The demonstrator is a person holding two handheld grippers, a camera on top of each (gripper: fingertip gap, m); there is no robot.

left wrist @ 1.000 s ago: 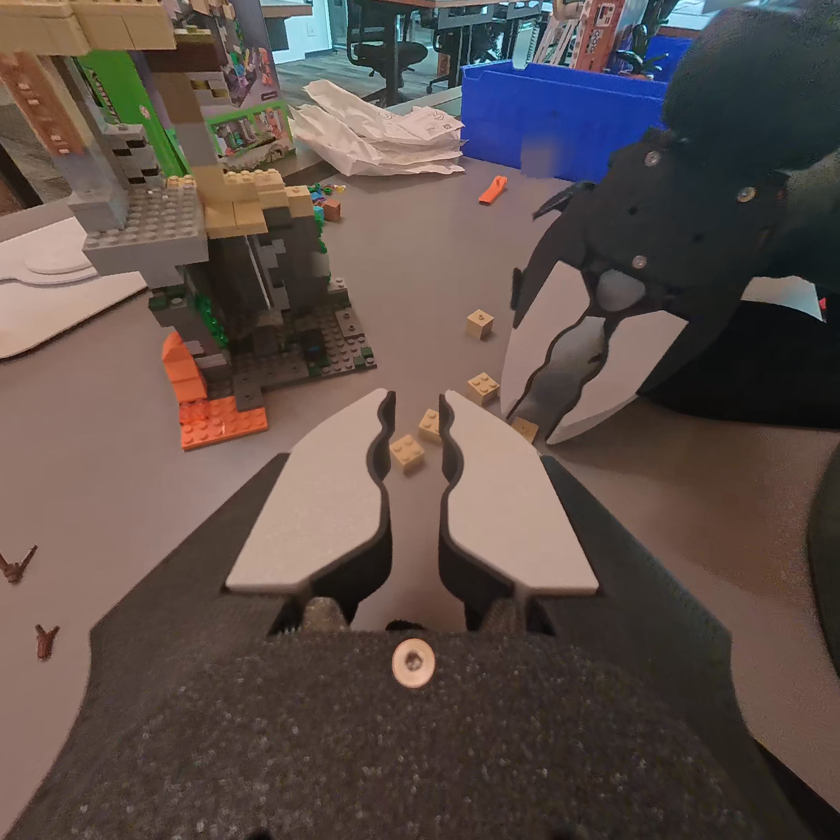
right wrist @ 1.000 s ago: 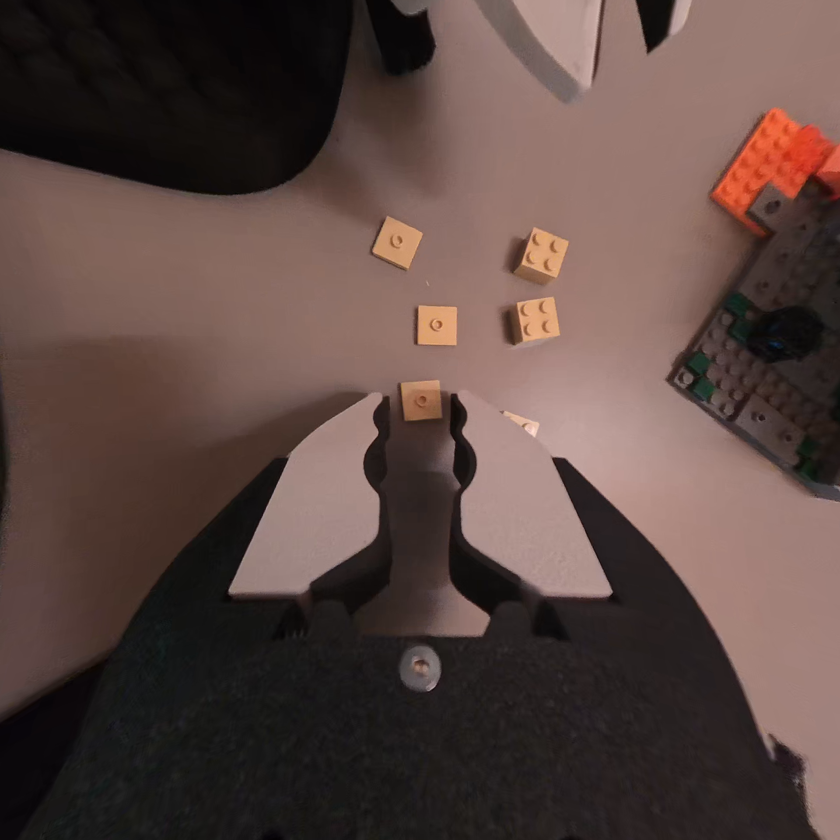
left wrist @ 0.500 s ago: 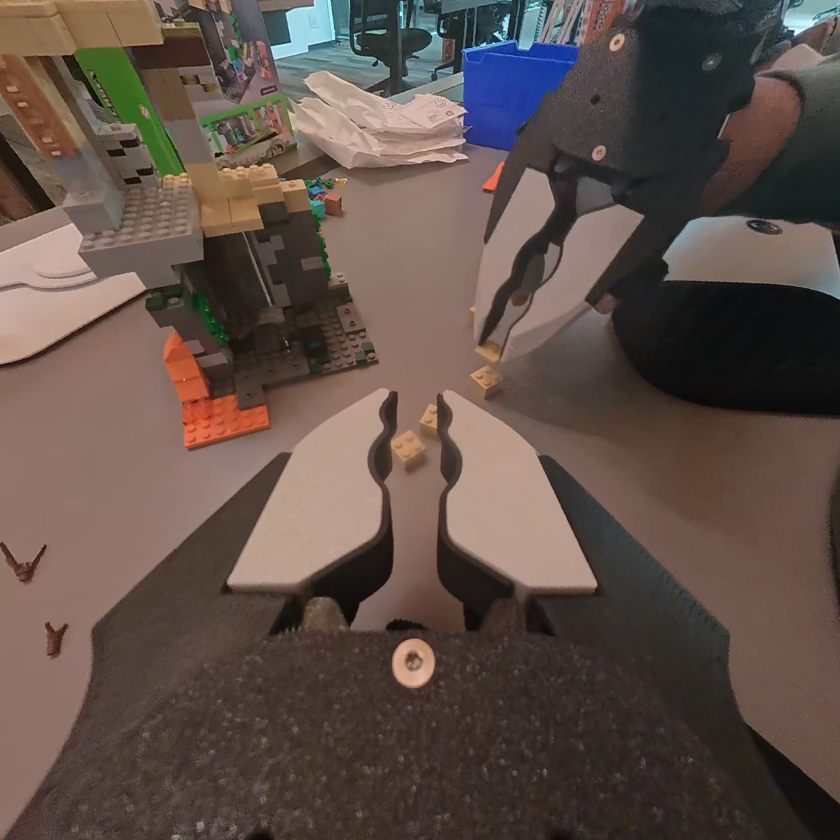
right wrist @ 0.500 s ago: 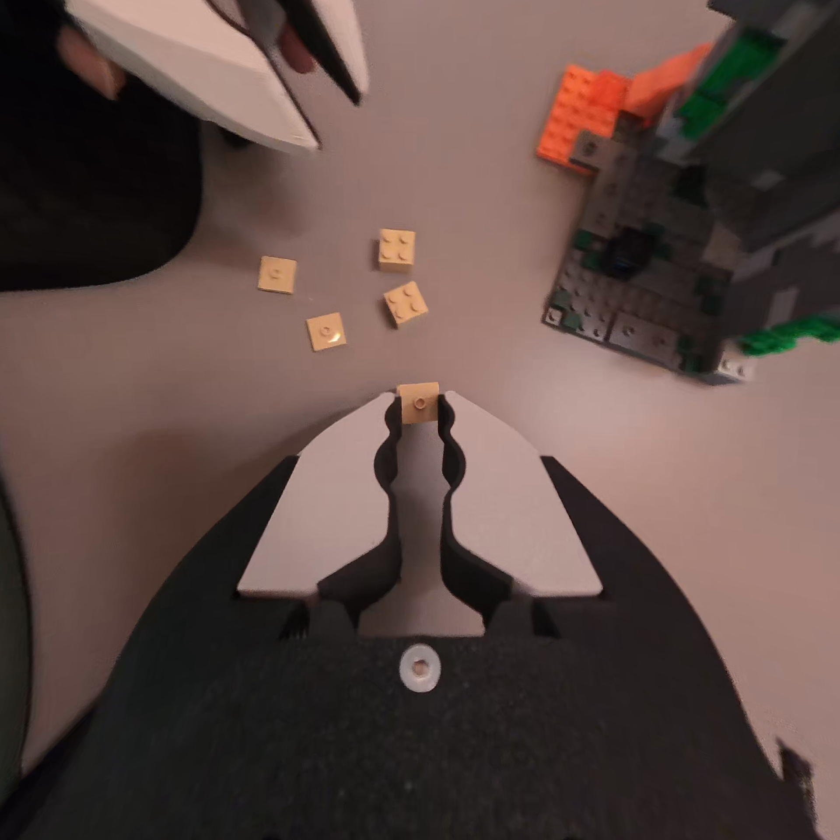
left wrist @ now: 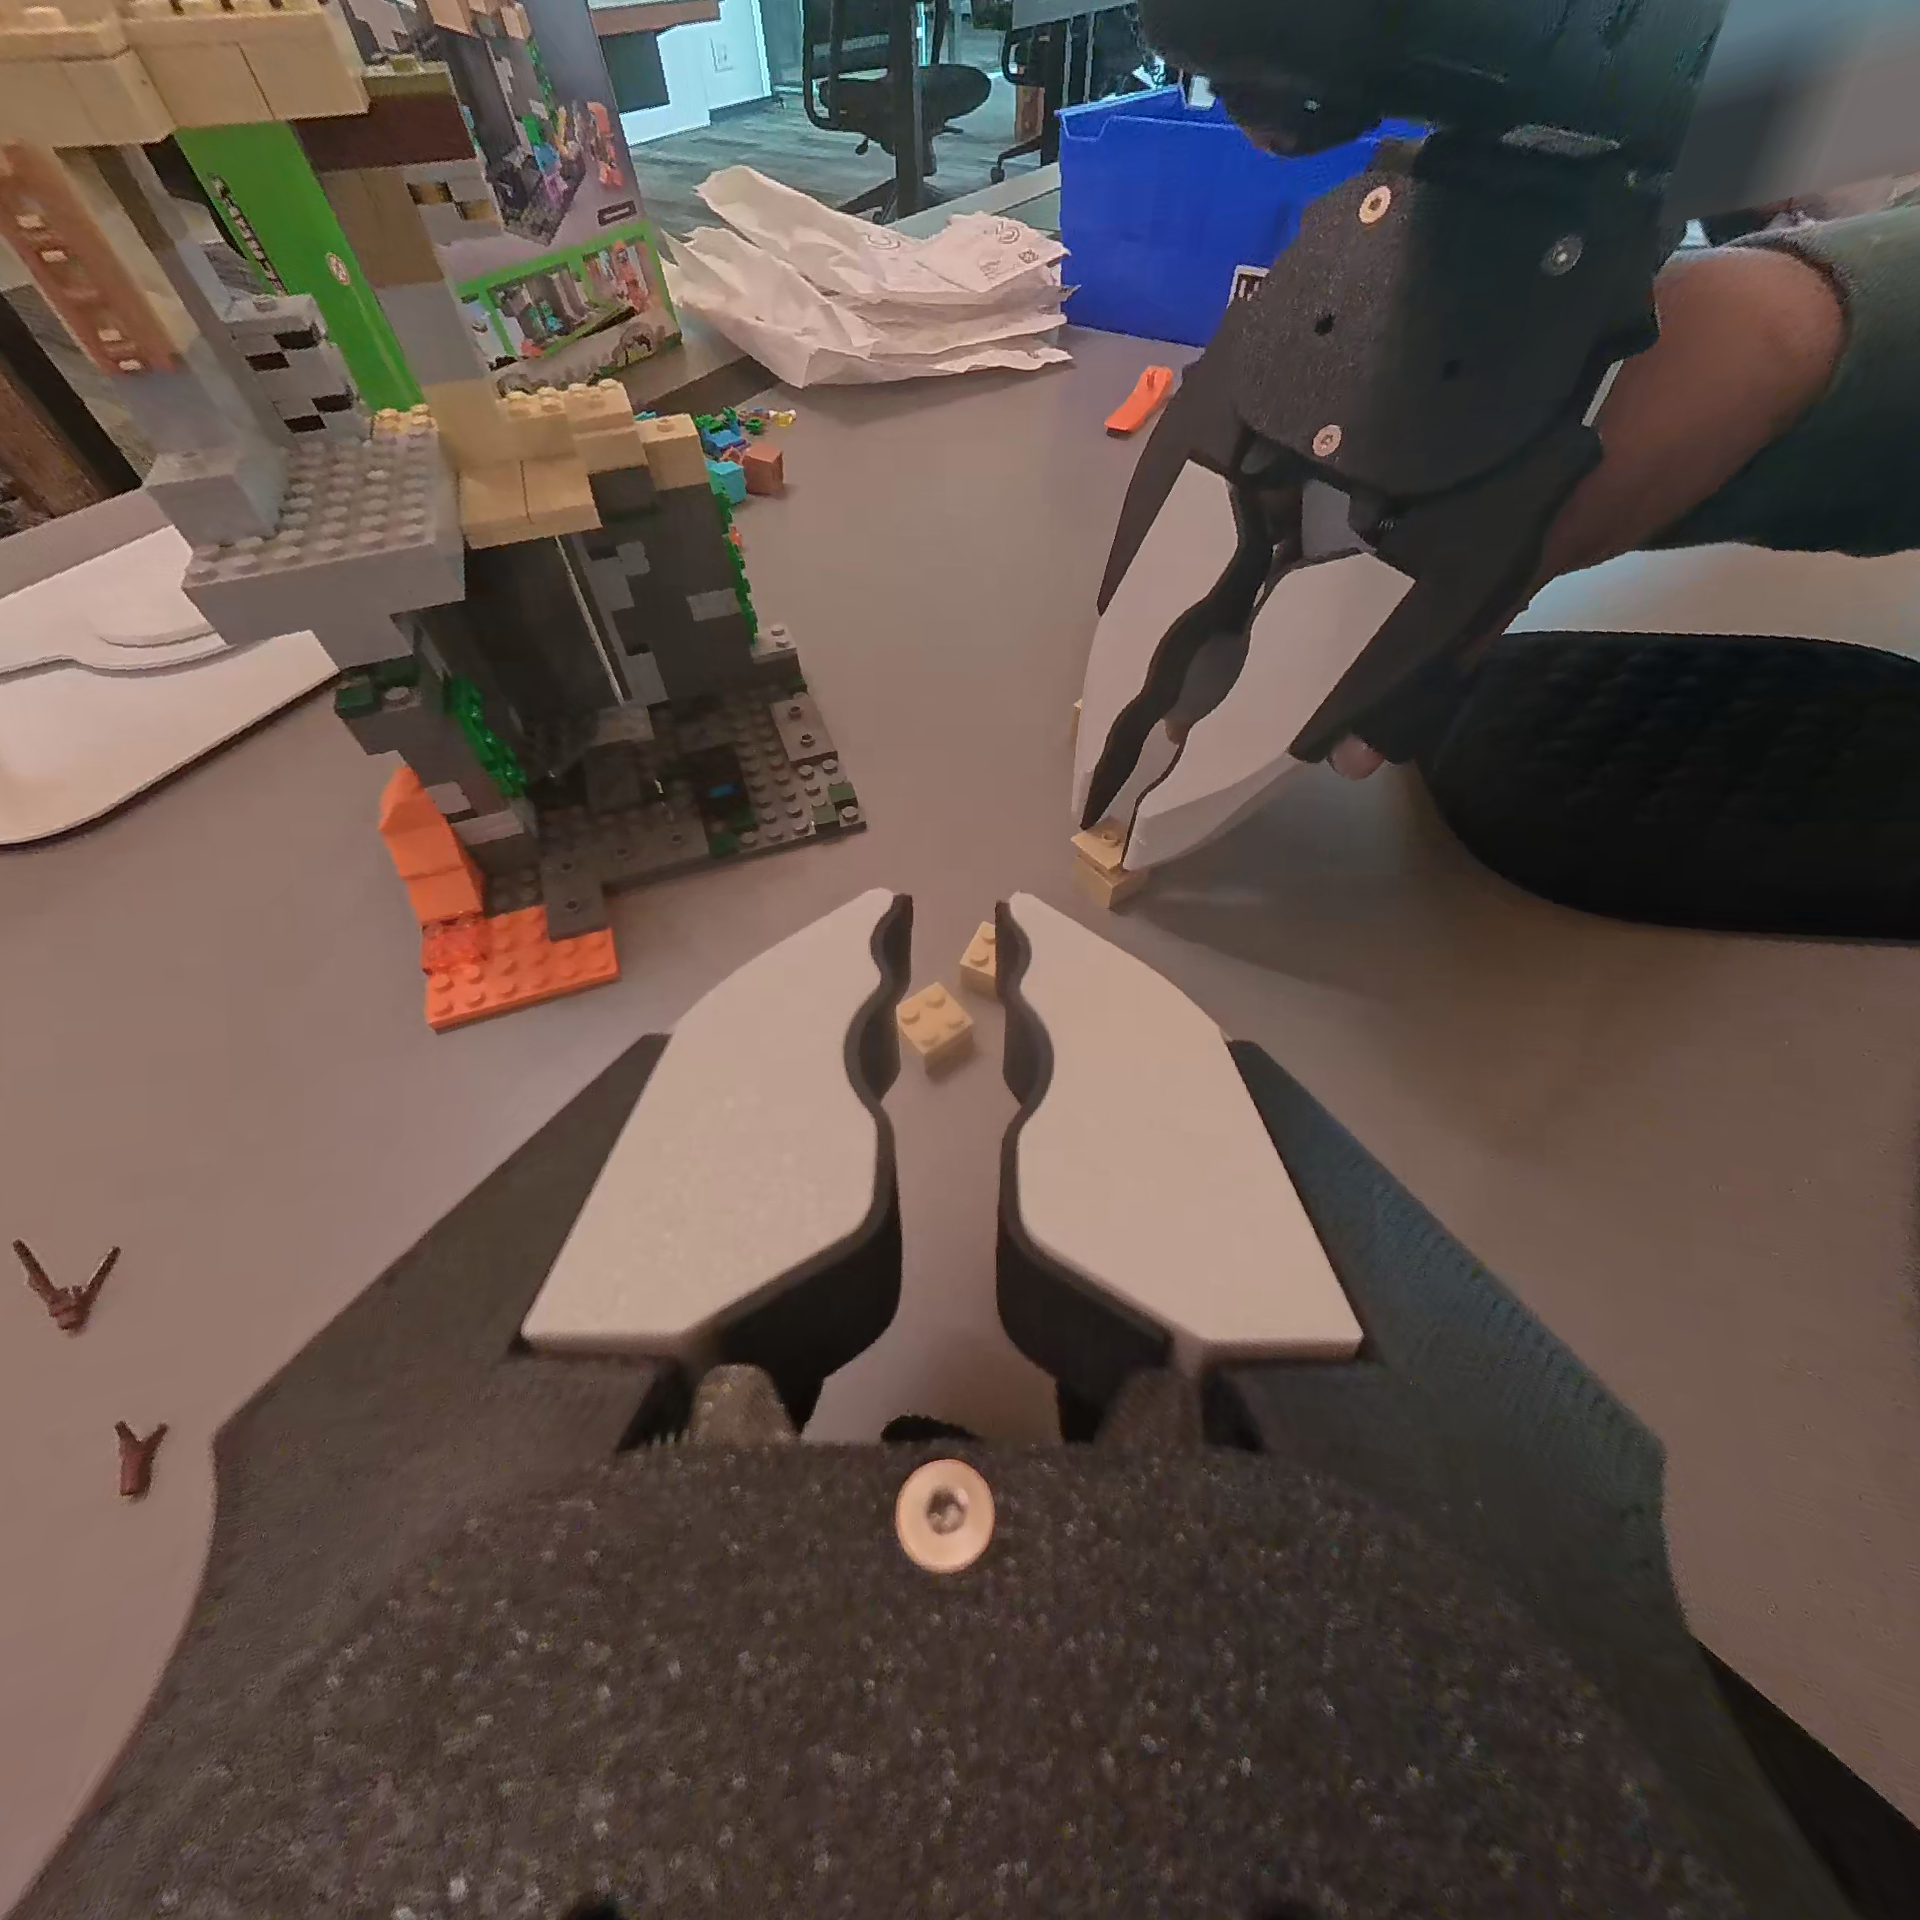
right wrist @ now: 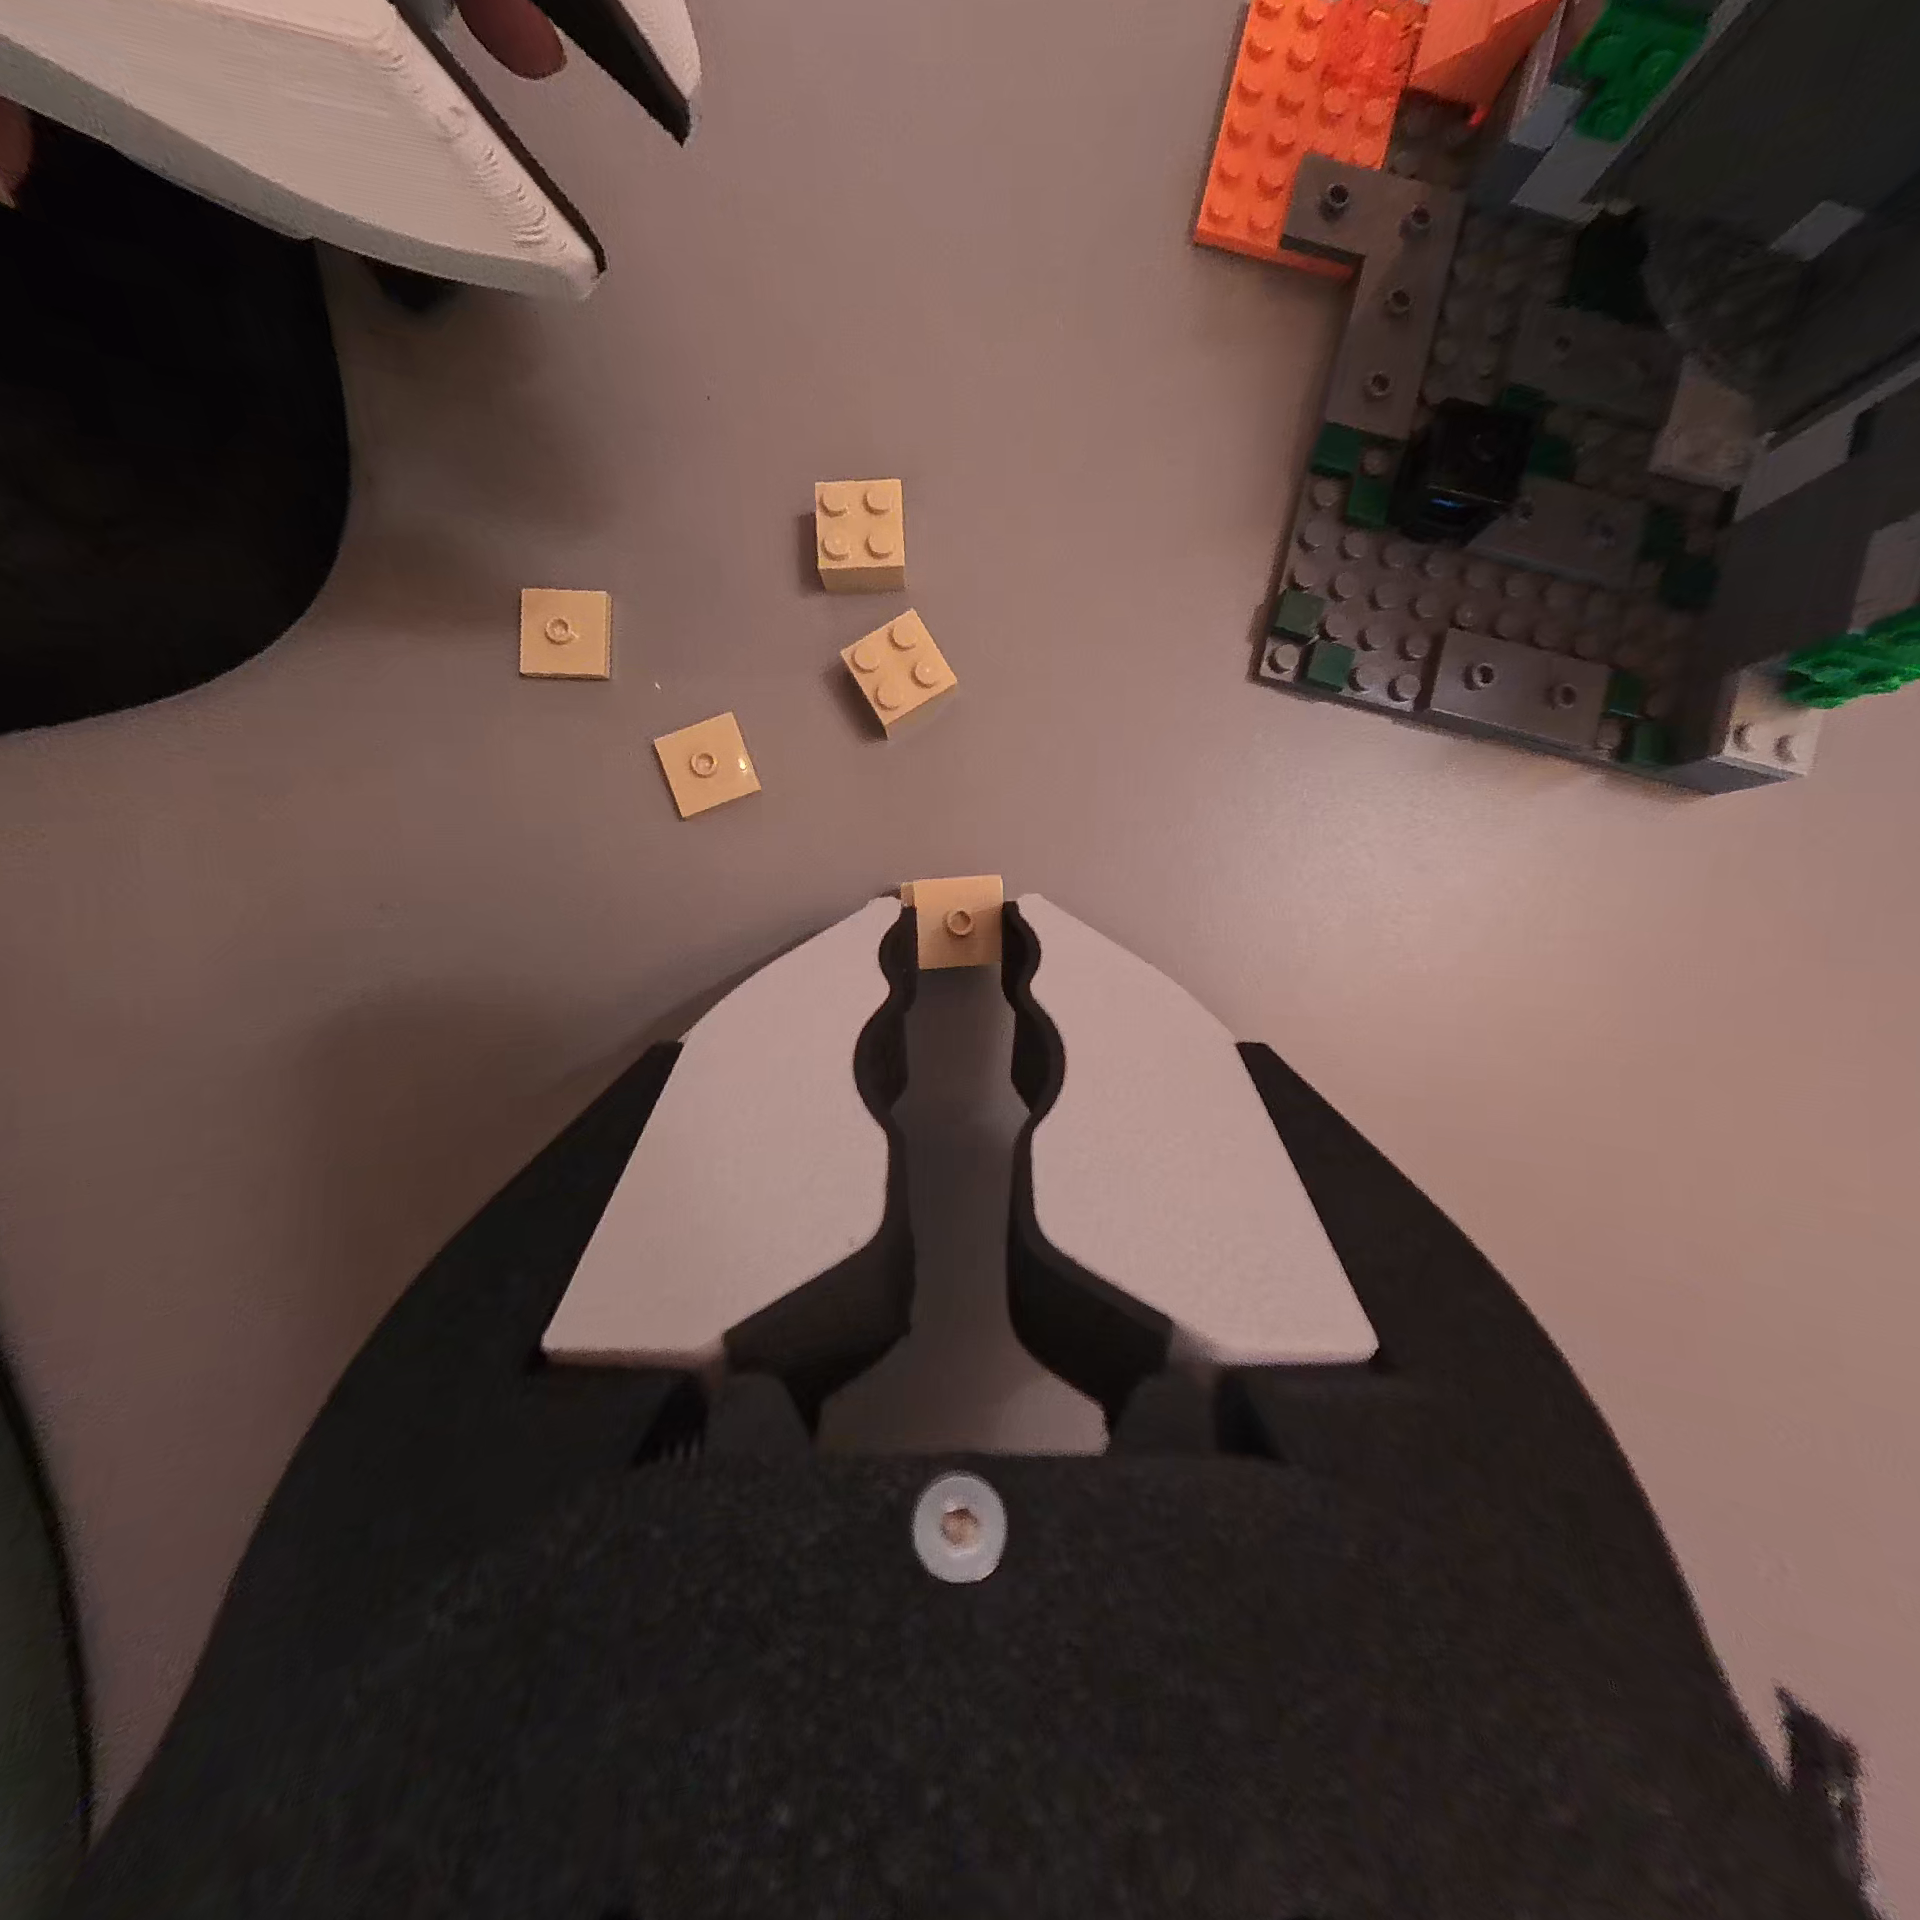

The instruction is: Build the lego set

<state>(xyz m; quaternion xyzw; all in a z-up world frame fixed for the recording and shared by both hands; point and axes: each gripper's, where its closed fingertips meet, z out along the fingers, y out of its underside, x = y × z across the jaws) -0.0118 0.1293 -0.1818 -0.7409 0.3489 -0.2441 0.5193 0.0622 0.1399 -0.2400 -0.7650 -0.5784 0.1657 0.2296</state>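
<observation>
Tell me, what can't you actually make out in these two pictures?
- Left wrist view: the right gripper covers the tan pieces at its tips, so whether its tan plate rests on a brick is unclear.
- Left wrist view: the top of the lego build is cut off by the edge.
- Right wrist view: the left gripper is cropped at the top edge.

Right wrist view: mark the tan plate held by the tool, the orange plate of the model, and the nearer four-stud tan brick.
tan plate (right wrist: 957, 923), right wrist view, its centre stud.
orange plate (right wrist: 1294, 114), right wrist view, studded top.
four-stud tan brick (right wrist: 898, 669), right wrist view, studded top.
</observation>
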